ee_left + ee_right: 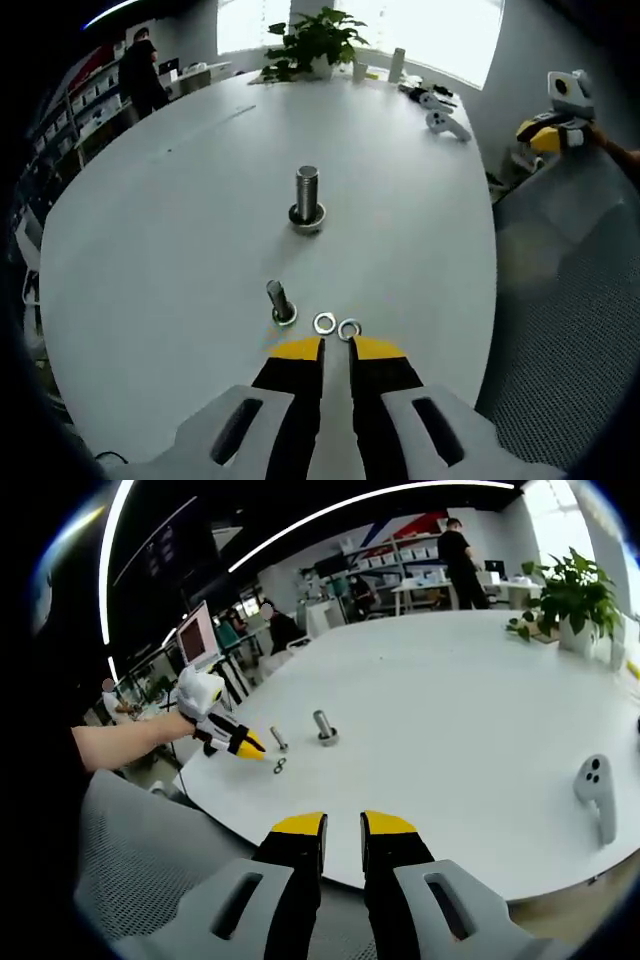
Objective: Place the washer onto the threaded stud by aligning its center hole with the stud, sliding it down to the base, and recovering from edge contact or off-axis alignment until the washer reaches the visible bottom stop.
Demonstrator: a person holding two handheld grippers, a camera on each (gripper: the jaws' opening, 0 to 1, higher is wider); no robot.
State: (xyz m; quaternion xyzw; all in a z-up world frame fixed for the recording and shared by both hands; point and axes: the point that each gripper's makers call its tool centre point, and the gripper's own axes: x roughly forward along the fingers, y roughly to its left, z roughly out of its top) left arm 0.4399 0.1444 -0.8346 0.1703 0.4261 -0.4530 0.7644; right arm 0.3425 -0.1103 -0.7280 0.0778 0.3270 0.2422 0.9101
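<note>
Washers, two of them, lie flat and side by side on a white table [150,250]: the left washer [324,323] and the right washer [348,329] rest just ahead of the yellow tips of the left gripper [337,348], whose jaws stand a narrow gap apart with nothing between them. Just left of the washers a small threaded stud [279,301] rises from its base, leaning slightly; farther across the table a larger stud [307,197] stands upright with a ring at its foot. A potted plant [312,45] and a pair of white handheld controllers [440,110] sit near the far edge, and a person [143,72] stands by shelves beyond.

From the right gripper view, the right gripper [343,827] hangs over the table's near edge, well apart from the studs, its jaws slightly parted and empty. A hand [195,702] holds the left gripper beside the small stud, and one controller [594,790] lies at right.
</note>
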